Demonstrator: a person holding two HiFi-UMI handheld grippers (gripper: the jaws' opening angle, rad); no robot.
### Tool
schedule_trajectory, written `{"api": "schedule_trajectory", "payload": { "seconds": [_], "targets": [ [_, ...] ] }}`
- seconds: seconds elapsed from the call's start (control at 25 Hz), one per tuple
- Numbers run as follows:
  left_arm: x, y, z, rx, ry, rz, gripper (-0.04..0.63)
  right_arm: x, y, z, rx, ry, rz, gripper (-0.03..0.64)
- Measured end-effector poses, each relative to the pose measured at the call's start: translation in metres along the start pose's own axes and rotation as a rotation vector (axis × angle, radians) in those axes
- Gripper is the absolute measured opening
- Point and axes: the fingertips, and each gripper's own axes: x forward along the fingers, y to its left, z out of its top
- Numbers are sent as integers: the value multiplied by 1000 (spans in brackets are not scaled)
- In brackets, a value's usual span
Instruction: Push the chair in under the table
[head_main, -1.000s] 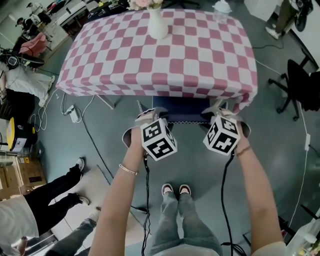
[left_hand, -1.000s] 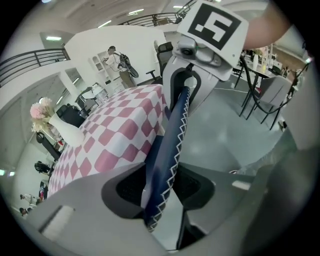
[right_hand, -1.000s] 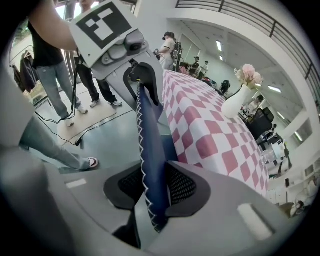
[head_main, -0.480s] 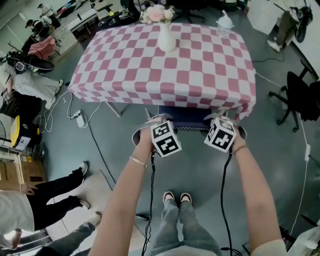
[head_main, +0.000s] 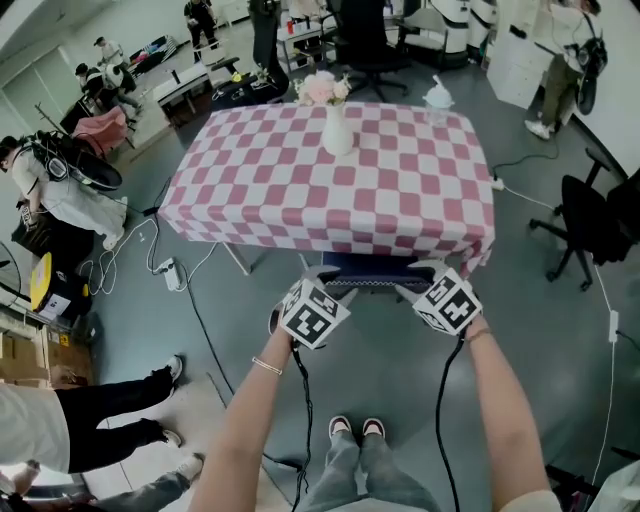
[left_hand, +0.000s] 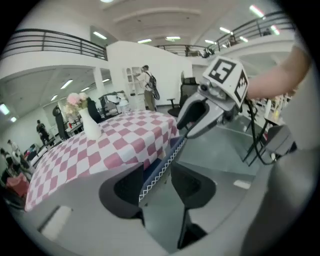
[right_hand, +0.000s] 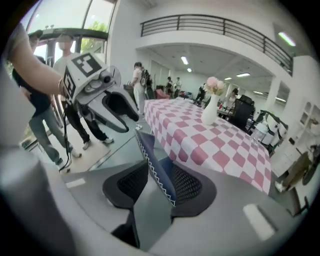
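Observation:
The chair (head_main: 375, 271) is tucked beneath the table (head_main: 300, 190), which has a pink-and-white checked cloth. Only the chair's dark blue back, with white zigzag trim, shows at the near edge. My left gripper (head_main: 322, 274) hovers at the back's left end and my right gripper (head_main: 424, 270) at its right end. In the left gripper view the jaws (left_hand: 157, 191) are opening, with the trimmed edge (left_hand: 159, 167) in the gap and neither pad pressing it. The right gripper's jaws (right_hand: 160, 187) are also opening around the same edge (right_hand: 152, 160).
A white vase (head_main: 337, 135) of flowers and a lidded cup (head_main: 437, 98) stand on the table. A black office chair (head_main: 590, 215) is to the right. People stand at the left (head_main: 110, 400), and cables and a power strip (head_main: 165, 270) lie on the grey floor.
Both grippers have risen and their jaws have spread off the chair back. The head view has tilted up, so the table now shows farther off.

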Motion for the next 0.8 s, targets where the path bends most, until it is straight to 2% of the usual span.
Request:
{"api": "schedule_trajectory", "payload": {
  "seconds": [0.16,0.32,0.4,0.48,0.6,0.68,0.8],
  "targets": [
    [-62,13,41,-187,-227,139,157,-62,-8,35,184,-282,-174,133],
    [-134,29,76,-332,-445,342,147,-138,-11,64,343,-520,-382,132],
    [-173,32,88,-390,-542,448,131,-178,-5,76,405,-621,-455,132],
    [-207,31,98,-412,-609,532,101,-214,2,85,440,-693,-524,127],
    [-245,23,106,-400,-657,613,2,-258,13,92,442,-738,-641,81],
    [-261,15,107,-393,-680,622,2,-277,21,88,437,-742,-702,42],
    [-275,3,105,-380,-700,630,2,-296,34,74,434,-721,-766,21]
  ]
}}
